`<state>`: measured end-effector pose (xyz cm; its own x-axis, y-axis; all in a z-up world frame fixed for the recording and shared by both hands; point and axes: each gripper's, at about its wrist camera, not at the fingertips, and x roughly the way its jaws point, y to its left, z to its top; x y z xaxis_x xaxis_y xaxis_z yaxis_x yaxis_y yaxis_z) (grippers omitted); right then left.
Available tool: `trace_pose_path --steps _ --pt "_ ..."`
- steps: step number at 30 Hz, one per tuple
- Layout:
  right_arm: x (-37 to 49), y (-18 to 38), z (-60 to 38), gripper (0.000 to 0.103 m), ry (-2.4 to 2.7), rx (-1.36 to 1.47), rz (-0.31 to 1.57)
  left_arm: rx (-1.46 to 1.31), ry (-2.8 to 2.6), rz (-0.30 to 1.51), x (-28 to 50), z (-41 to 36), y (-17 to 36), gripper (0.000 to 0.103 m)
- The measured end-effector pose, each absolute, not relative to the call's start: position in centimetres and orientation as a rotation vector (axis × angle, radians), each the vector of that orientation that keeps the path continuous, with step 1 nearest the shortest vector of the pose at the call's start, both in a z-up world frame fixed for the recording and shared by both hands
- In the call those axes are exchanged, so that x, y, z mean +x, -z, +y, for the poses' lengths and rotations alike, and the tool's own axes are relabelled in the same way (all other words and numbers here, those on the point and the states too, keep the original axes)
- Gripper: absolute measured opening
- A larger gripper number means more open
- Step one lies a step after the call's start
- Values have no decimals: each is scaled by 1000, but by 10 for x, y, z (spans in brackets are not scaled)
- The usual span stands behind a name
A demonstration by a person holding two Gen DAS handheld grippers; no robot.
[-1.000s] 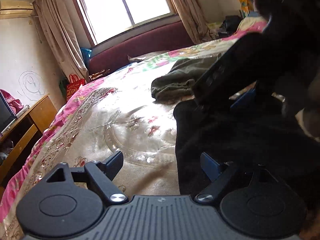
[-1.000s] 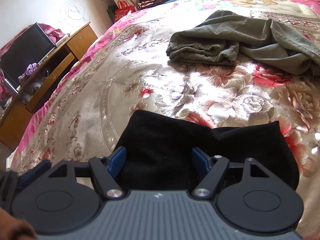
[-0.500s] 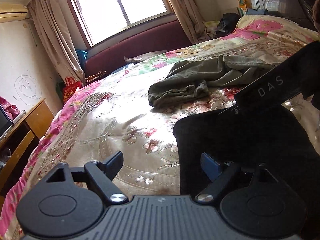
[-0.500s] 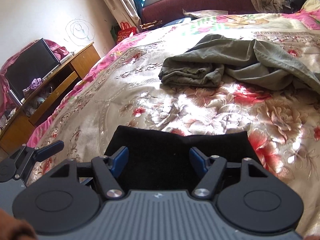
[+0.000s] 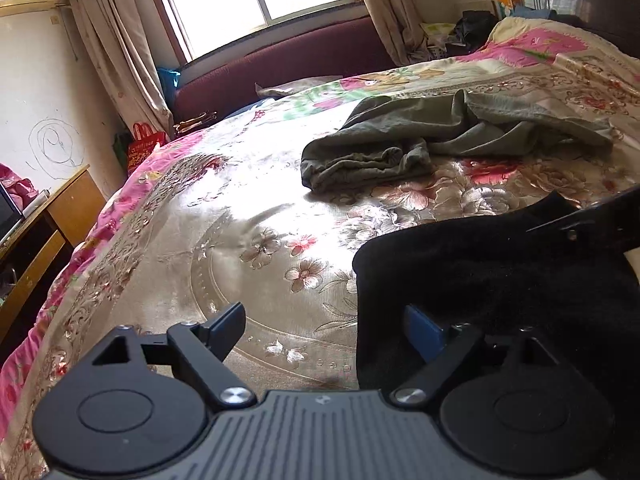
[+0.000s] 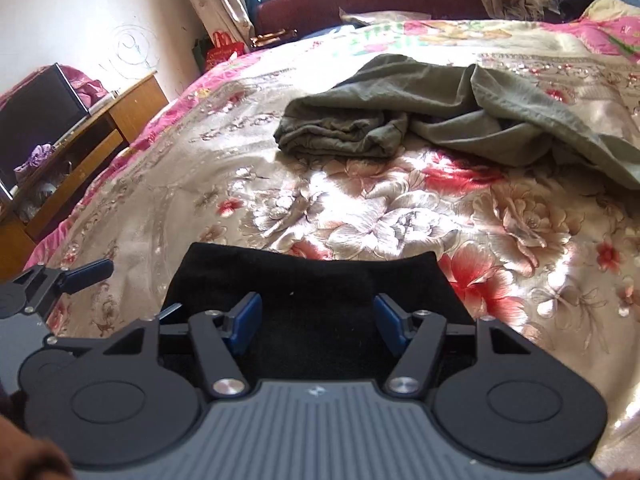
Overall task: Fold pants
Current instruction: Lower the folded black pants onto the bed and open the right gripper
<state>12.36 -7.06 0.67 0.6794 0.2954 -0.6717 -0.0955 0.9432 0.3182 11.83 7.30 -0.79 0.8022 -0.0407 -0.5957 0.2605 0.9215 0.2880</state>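
With the right hand-held gripper [image 6: 316, 322] now withdrawn to the right edge of the left view, both it and the left hand-held gripper [image 5: 324, 330] are released, leaving the black pants [image 6: 308, 280] folded at lower centre on the bed [image 6: 400, 216], the fold apparently complete.

Black pants [image 5: 500, 280] cut off at right and lower edges, near part hidden behind left gripper [image 5: 324, 332]. Olive garment [image 6: 460, 112] cropped at right edge.
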Motion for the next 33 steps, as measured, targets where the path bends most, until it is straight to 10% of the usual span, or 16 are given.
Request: trace_pose_path --steps 33 --pt "-10 8 -76 71 -175 330 850 375 183 768 12 49 14 100"
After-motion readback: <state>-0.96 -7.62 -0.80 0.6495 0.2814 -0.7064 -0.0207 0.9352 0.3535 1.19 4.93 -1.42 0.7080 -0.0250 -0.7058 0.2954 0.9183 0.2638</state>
